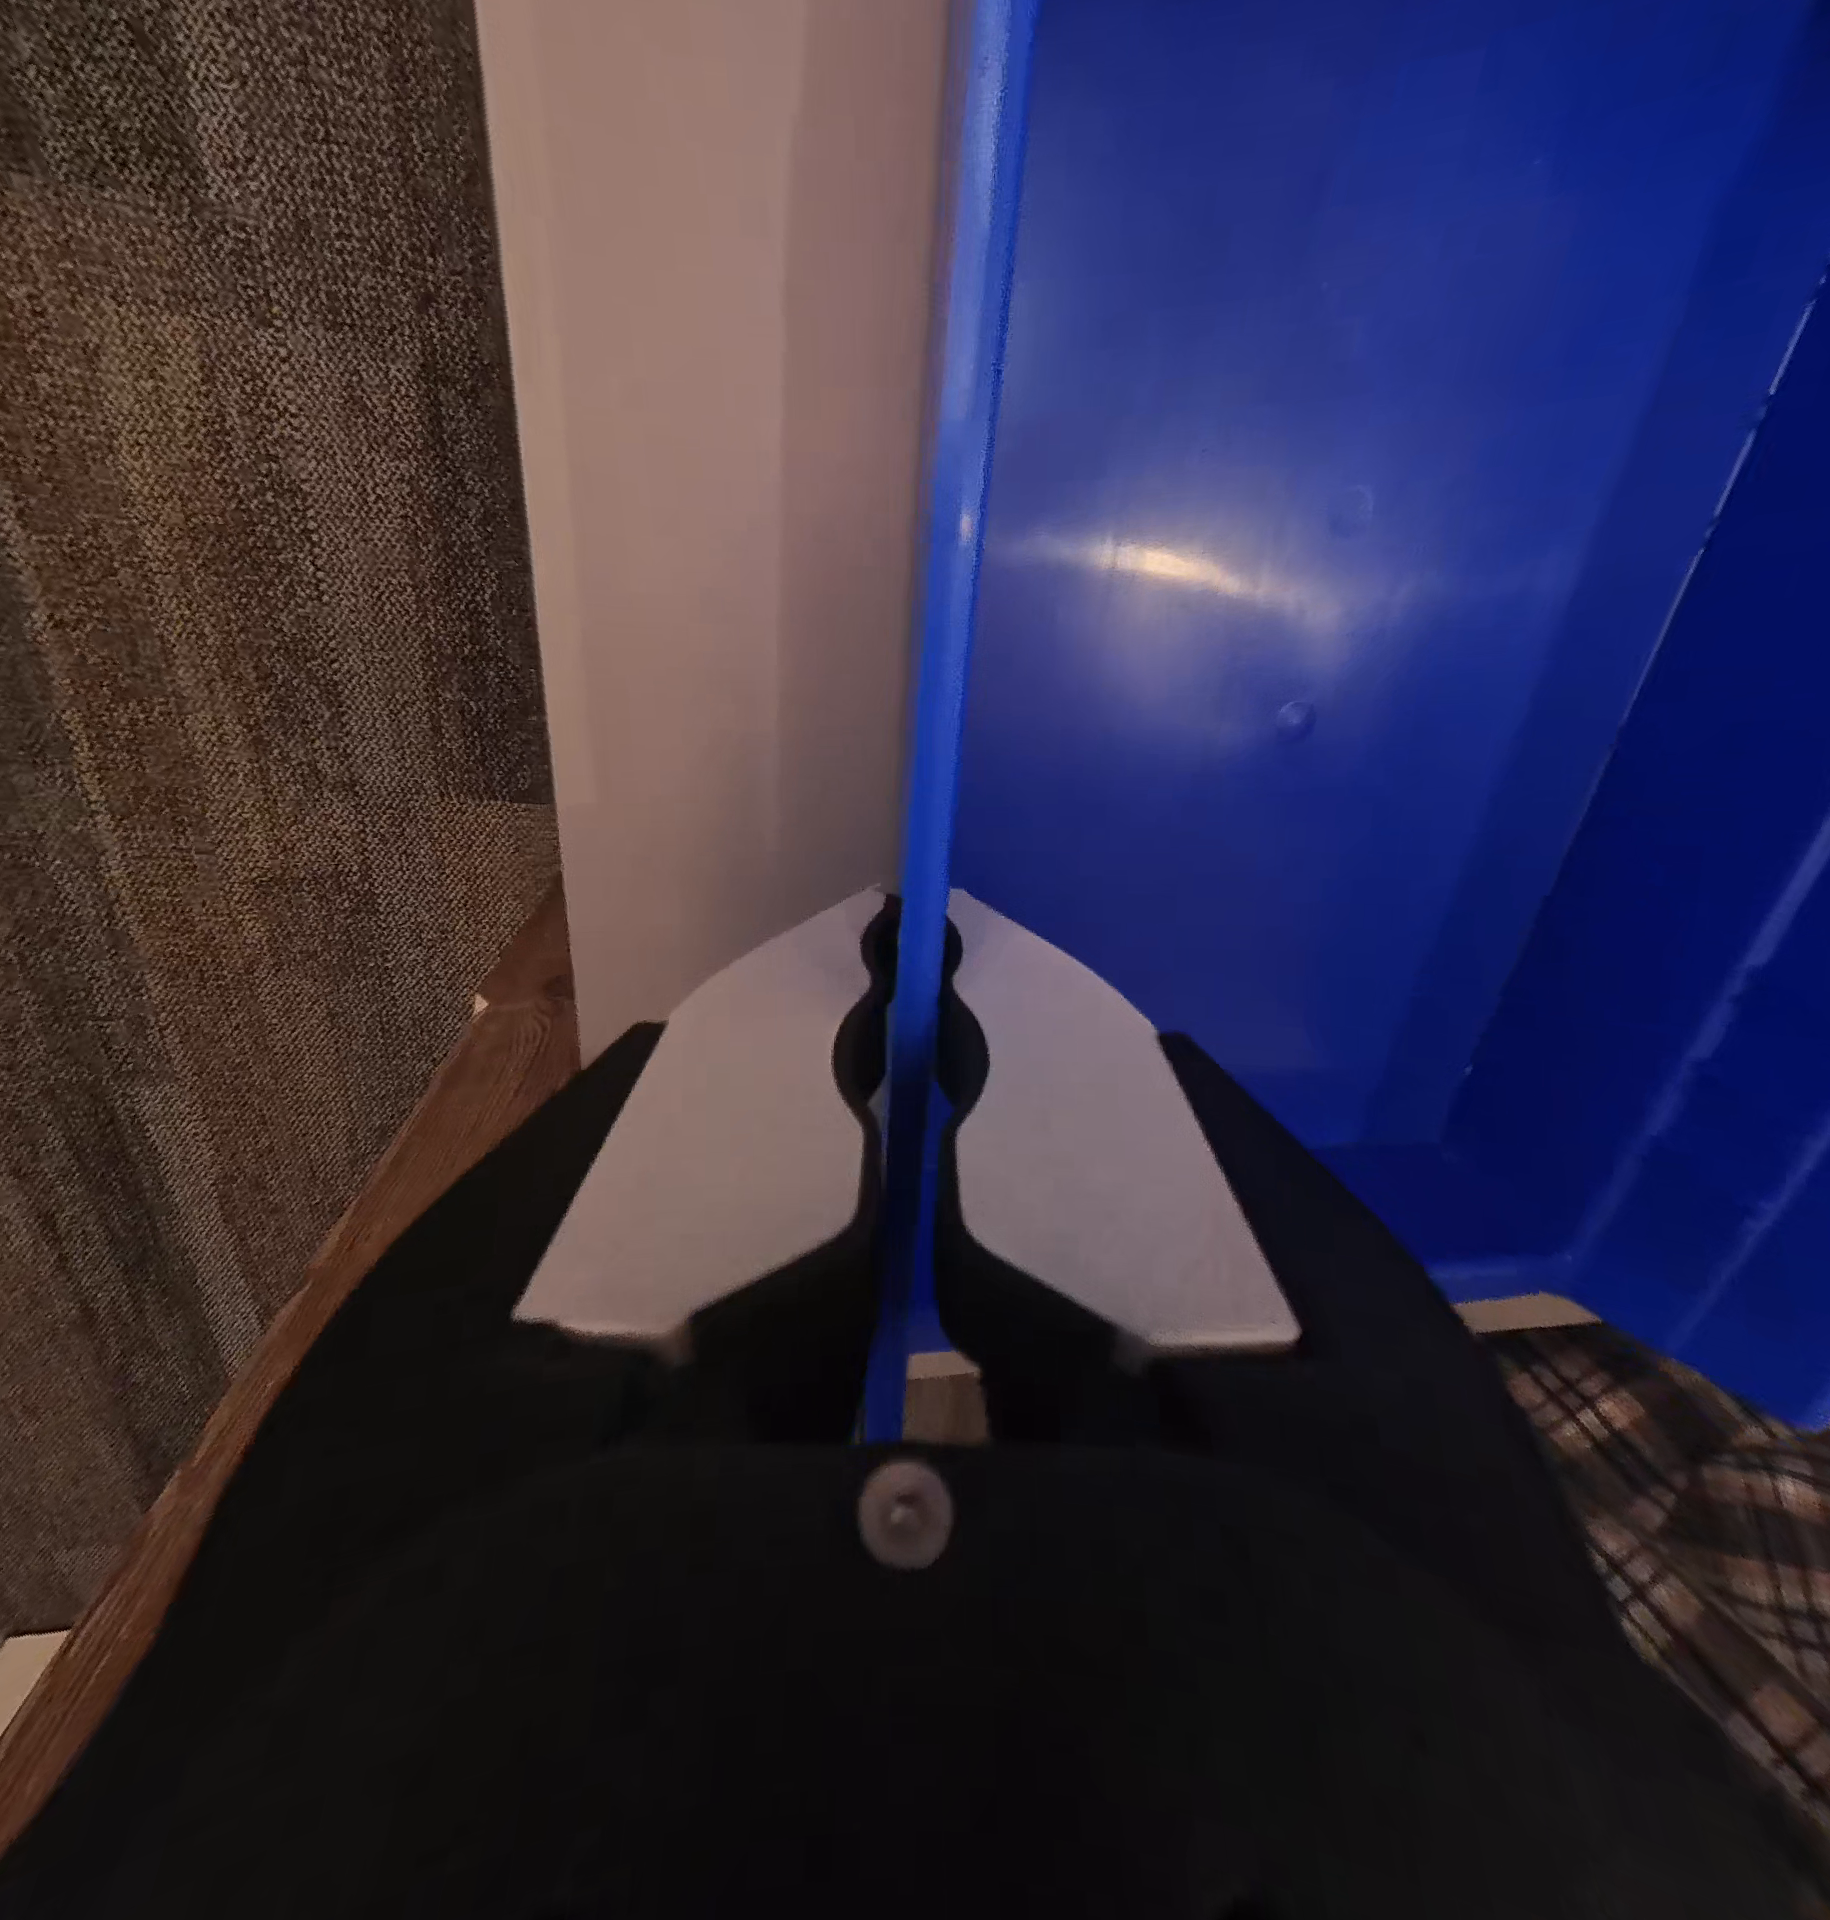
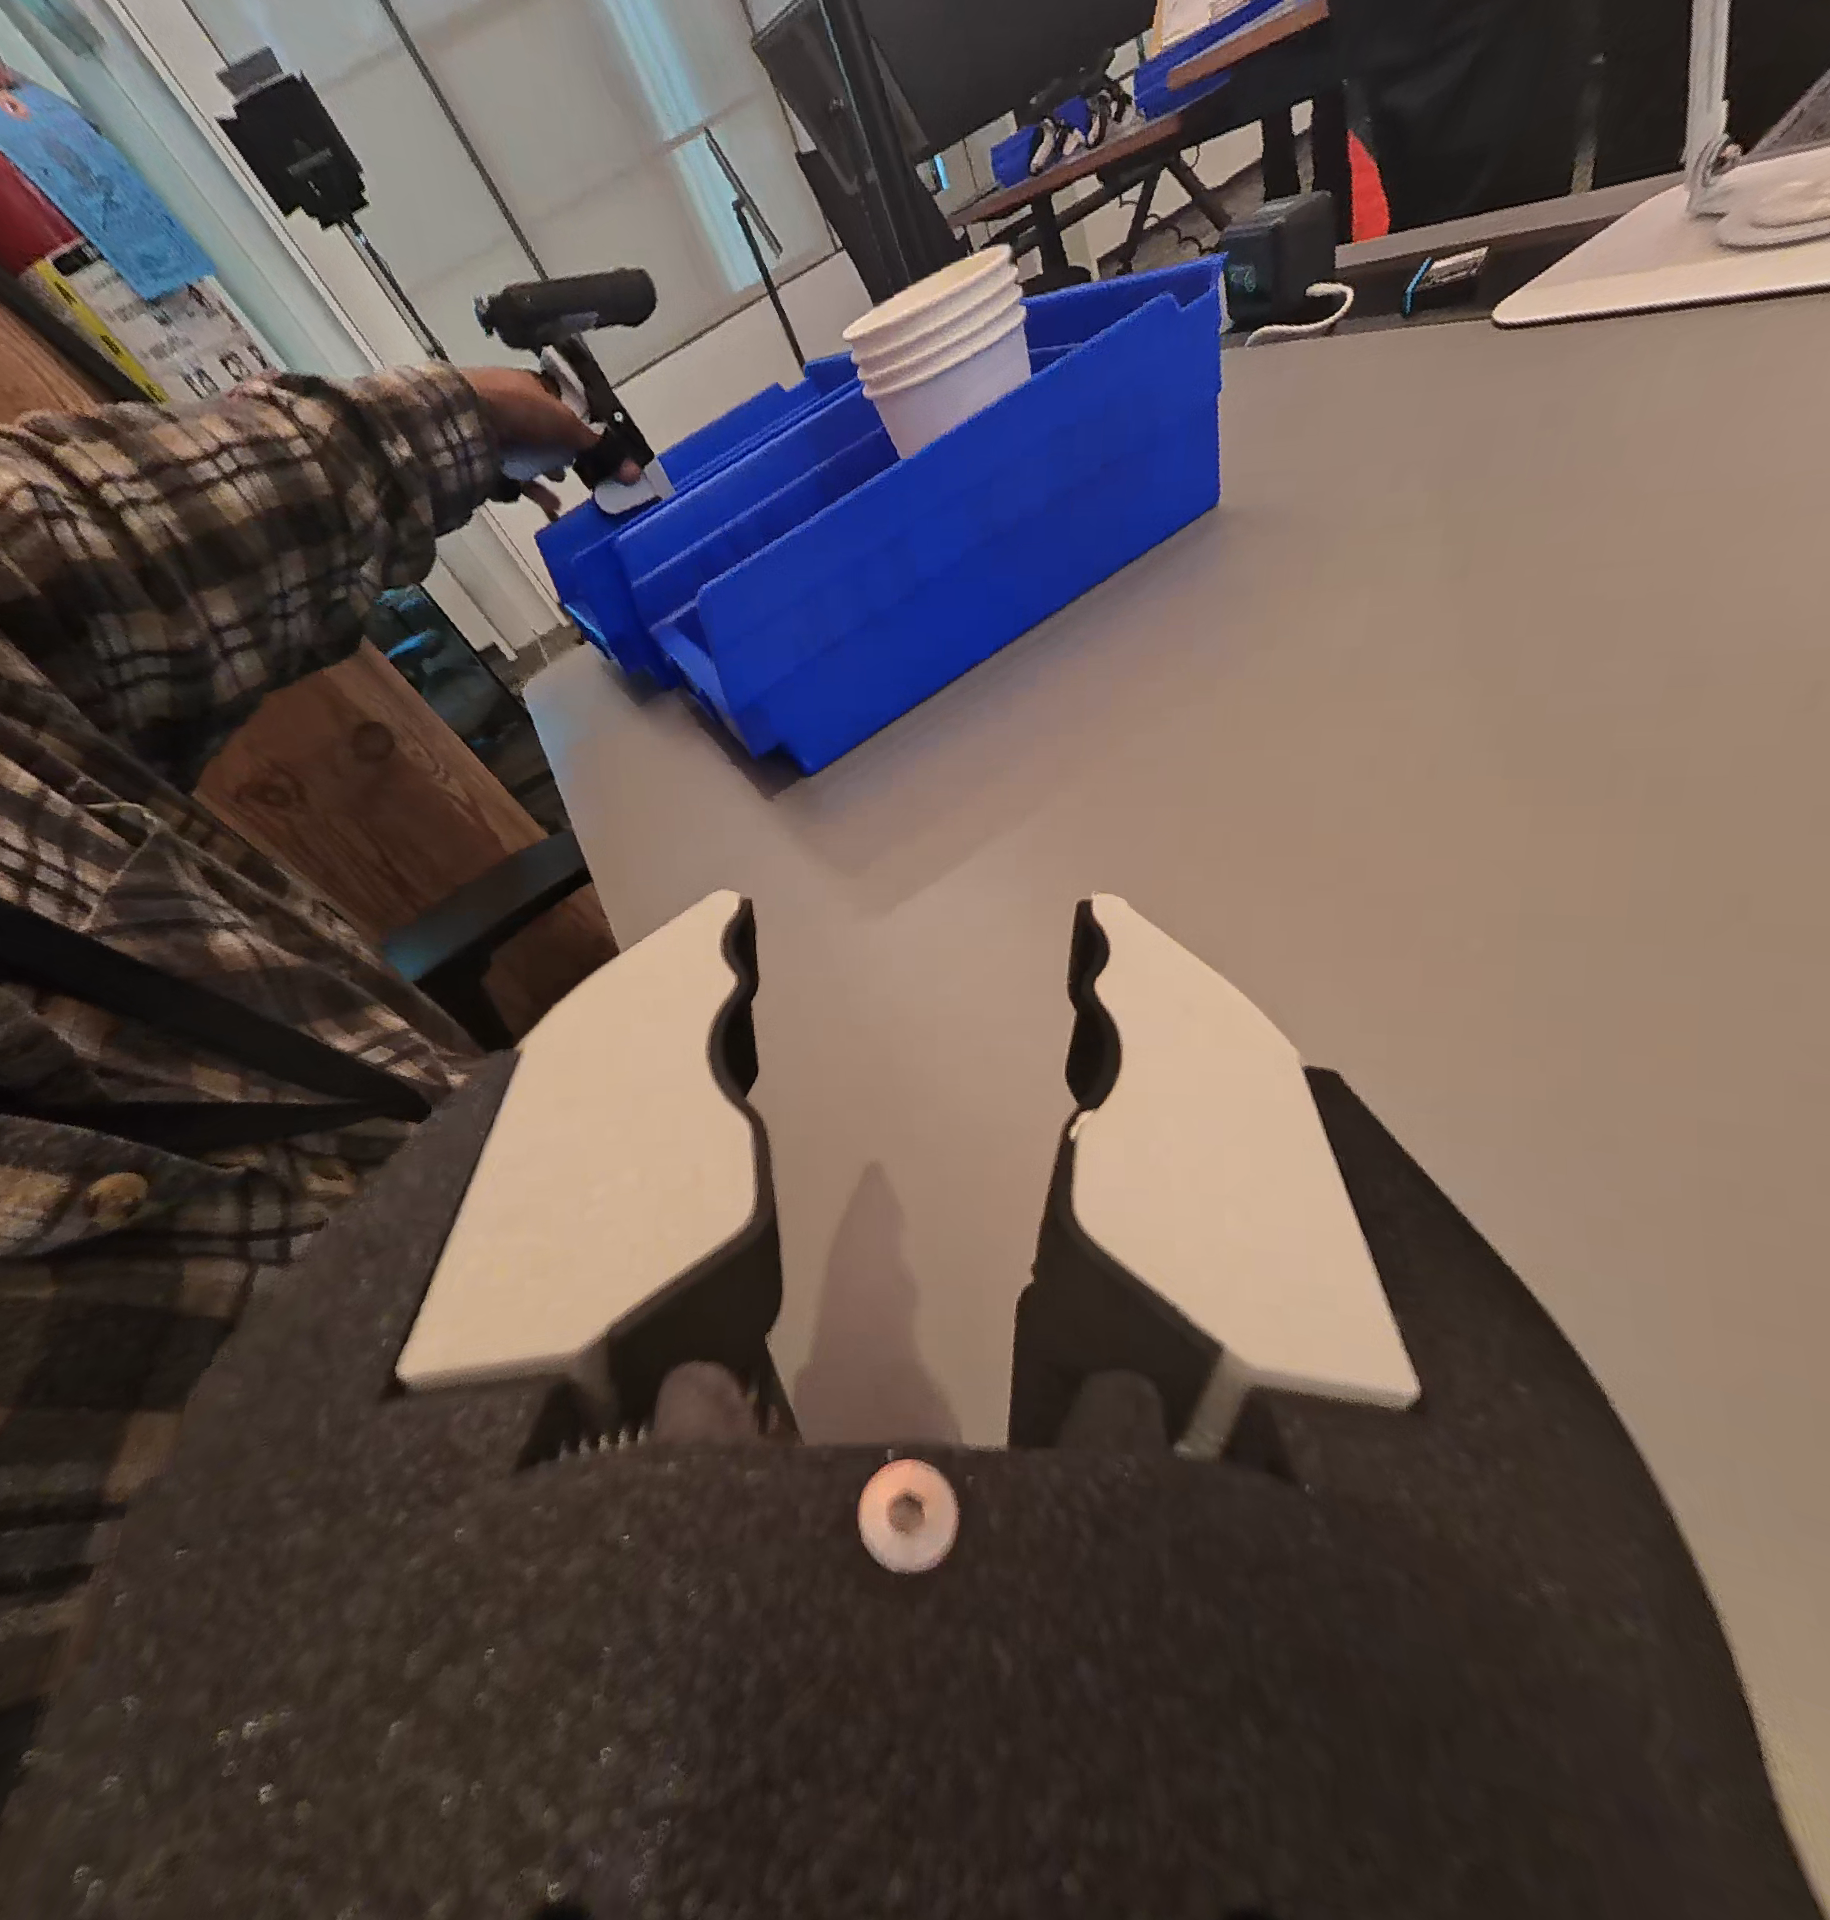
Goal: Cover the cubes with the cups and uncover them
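My left gripper [image 1: 911,935] is shut on the thin side wall of a blue plastic bin [image 1: 1306,623]; the wall runs straight up between both pads. The right wrist view shows the same grip: the left gripper [image 2: 636,483] pinches the near rim of the leftmost of several blue bins [image 2: 952,561] on the grey table [image 2: 1462,831]. A stack of white paper cups [image 2: 942,348] stands in one of the bins. My right gripper [image 2: 911,935] is open and empty, low over the bare table, well short of the bins. No cubes are in view.
A person's plaid sleeve [image 2: 215,540] reaches across at left. A wooden cabinet [image 2: 371,790] stands beside the table's left edge. A white tray [image 2: 1700,260] sits at the far right. Carpet [image 1: 215,623] lies below the table edge.
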`<state>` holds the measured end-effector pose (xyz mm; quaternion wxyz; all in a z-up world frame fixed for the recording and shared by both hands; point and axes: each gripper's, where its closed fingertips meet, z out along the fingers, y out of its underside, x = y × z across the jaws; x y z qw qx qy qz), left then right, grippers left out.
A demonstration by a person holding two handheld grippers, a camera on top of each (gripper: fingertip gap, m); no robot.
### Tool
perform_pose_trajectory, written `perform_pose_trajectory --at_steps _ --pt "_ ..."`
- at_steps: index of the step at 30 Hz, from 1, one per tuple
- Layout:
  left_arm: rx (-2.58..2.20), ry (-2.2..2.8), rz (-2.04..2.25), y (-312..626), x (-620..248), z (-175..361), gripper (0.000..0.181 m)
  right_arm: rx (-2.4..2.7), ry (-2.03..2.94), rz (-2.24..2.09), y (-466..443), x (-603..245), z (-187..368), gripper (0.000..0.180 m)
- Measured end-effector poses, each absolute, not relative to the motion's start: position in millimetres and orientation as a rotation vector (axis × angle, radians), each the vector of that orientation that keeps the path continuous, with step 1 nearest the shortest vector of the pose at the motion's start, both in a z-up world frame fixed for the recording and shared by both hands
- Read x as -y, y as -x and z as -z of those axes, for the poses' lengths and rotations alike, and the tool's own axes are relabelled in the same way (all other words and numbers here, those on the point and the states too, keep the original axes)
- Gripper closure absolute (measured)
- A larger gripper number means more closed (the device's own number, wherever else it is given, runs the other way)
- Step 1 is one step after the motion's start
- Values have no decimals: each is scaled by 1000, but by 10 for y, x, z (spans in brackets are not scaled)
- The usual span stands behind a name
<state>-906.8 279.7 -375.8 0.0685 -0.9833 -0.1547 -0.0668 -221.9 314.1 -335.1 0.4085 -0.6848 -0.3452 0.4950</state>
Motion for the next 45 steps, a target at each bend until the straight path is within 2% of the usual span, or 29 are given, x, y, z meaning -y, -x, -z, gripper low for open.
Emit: perform_pose_trajectory --at_steps 14,25,29,33,45 --pt "803 2644 318 9379 -2482 3117 177 787 1726 -1327 2175 -3110 3268 127" --pt "641 2615 134 9177 -2967 1897 177 807 1722 -1330 2201 -3019 3140 129" --pt "470 2602 172 8680 -3443 1527 177 800 1736 -1321 2176 -3003 3126 129" --pt "249 2649 270 7838 -3972 1447 177 779 1773 -1301 2127 -3001 3131 129" --pt "-171 2769 529 5202 -4847 2167 177 706 1823 -1248 1808 -2847 3059 131"
